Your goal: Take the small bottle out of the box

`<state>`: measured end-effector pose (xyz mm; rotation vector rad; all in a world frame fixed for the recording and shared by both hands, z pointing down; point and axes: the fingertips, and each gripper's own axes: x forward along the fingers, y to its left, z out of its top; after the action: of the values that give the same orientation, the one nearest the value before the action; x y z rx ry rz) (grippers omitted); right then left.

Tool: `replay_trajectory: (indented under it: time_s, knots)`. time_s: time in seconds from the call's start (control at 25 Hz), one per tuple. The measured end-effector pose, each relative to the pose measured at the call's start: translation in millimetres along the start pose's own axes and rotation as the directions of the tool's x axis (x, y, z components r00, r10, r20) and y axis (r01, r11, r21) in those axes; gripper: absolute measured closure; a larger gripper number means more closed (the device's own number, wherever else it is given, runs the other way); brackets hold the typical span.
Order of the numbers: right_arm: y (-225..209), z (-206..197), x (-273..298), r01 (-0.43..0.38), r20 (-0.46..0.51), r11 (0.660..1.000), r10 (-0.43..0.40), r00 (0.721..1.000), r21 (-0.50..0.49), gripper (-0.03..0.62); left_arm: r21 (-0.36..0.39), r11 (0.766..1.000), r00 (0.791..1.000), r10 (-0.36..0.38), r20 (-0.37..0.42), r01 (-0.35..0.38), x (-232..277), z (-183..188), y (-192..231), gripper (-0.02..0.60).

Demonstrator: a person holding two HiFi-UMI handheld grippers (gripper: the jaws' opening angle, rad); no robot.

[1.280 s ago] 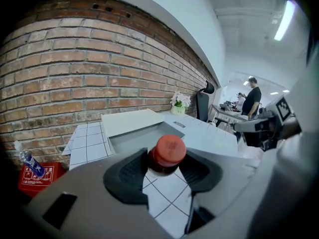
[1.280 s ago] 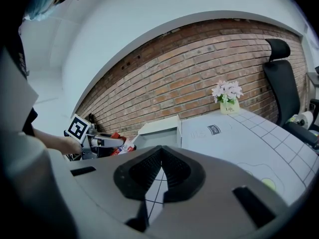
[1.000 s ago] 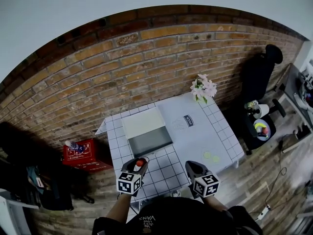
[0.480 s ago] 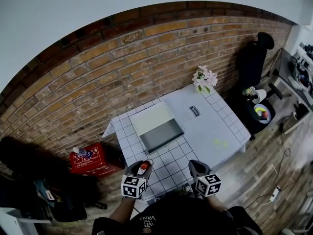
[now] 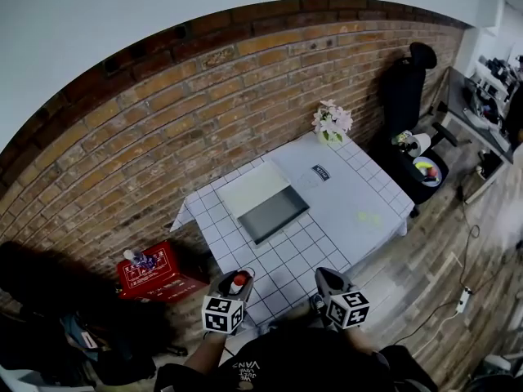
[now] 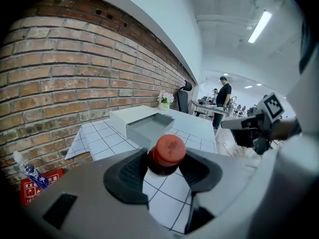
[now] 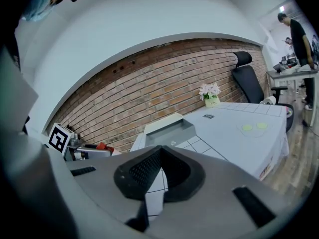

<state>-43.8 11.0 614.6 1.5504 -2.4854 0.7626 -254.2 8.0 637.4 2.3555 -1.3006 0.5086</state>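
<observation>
Backing off from the table (image 5: 359, 211) is what the head view is showing: against the earlier frames the white box (image 5: 282, 216) is sitting further from both grippers, and more bare tiled surface is lying between them. The left gripper (image 5: 235, 278) is hanging over the near edge of the table with the small bottle (image 5: 239, 282) showing its red cap between the jaws, just as it was a second ago. The right gripper (image 5: 325, 281) is hovering beside it, apart from everything. The box is lying open and looks empty from here, though its near wall is hiding part of the floor.

Seen from the left gripper view, the jaws are standing fairly wide and pressing on the dark neck of the bottle just below the cap, one pad on either side, so the grip is looking firm. The box is resting well beyond the bottle on the tiled cloth, clear of it.

Looking along the right gripper in its own view, the jaws are meeting at their tips with nothing between them. The left gripper is showing at the left edge with the red cap poking out.

Judging by all this, the bottle is already out of the box and the task is looking as good as done; only setting it down may be remaining
</observation>
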Motion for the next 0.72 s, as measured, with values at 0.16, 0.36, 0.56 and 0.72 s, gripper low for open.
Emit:
replay_trajectory:
  time_s: [0.16, 0.36, 0.56, 0.72]
  knots:
    - [11, -11, -8, 0.019, 0.008, 1.0, -0.019, 1.0, 0.013, 0.595, 0.011, 1.0, 1.0, -0.022, -0.001, 0.022, -9, -8, 0, 0.383]
    - [21, -26, -16, 0.048, 0.003, 0.999, -0.048, 0.999, 0.011, 0.595, 0.019, 0.999, 0.999, -0.047, -0.003, 0.047, -18, -16, -1, 0.383]
    - [30, -35, -21, 0.064, -0.003, 0.998, -0.064, 0.998, 0.015, 0.595, 0.028, 0.998, 0.998, -0.057, -0.003, 0.057, -25, -23, -1, 0.383]
    - [35, -43, -25, 0.078, -0.008, 0.997, -0.077, 0.997, 0.015, 0.595, 0.034, 0.997, 0.998, -0.067, -0.015, 0.067, -30, -30, -1, 0.383]
